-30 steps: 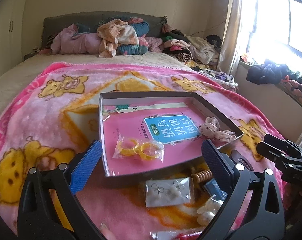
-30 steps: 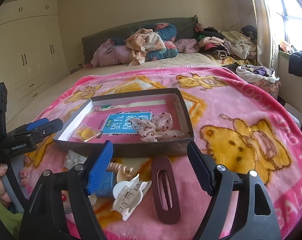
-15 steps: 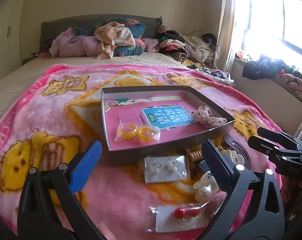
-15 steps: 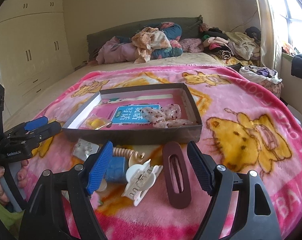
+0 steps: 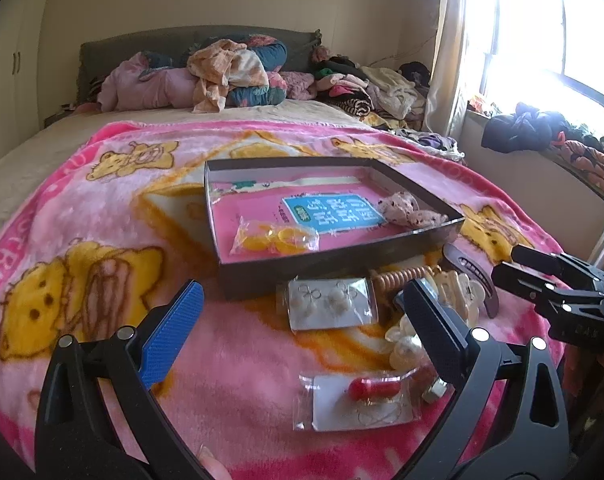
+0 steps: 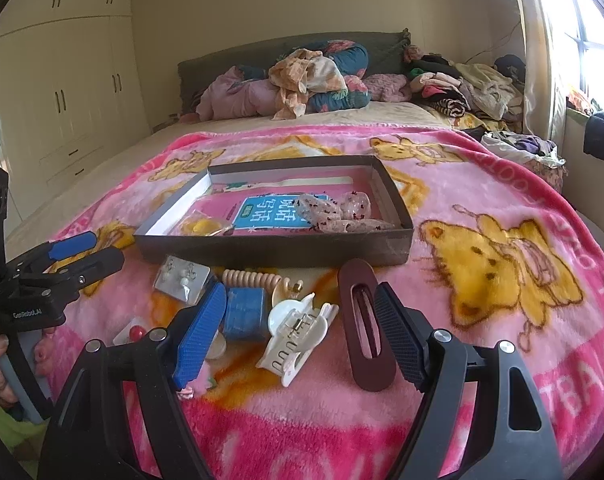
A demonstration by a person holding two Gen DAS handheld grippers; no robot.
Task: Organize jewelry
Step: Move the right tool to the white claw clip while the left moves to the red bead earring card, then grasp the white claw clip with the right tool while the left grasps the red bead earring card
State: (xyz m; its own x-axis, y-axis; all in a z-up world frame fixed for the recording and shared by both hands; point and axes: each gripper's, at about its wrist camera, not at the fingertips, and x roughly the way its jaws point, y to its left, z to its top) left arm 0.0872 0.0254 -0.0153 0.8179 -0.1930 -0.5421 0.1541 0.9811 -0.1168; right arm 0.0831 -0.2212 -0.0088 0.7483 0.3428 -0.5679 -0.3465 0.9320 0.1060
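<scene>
Both claws hang released, gripping nothing: the left gripper (image 5: 300, 320) above a bagged red bead (image 5: 368, 390), the right gripper (image 6: 300, 326) above a white hair claw (image 6: 298, 340) and, at its three o'clock, a maroon clip (image 6: 364, 320). Toward twelve o'clock, an earring card (image 5: 328, 304) lies just before the dark box (image 6: 278, 254), which holds a yellow packet (image 5: 274, 238) and spotted scrunchie (image 6: 334, 210).

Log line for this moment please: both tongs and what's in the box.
left tongs: open, empty | right tongs: open, empty | box: yellow-ring bag, floral scrunchie | rest: loose on blanket
</scene>
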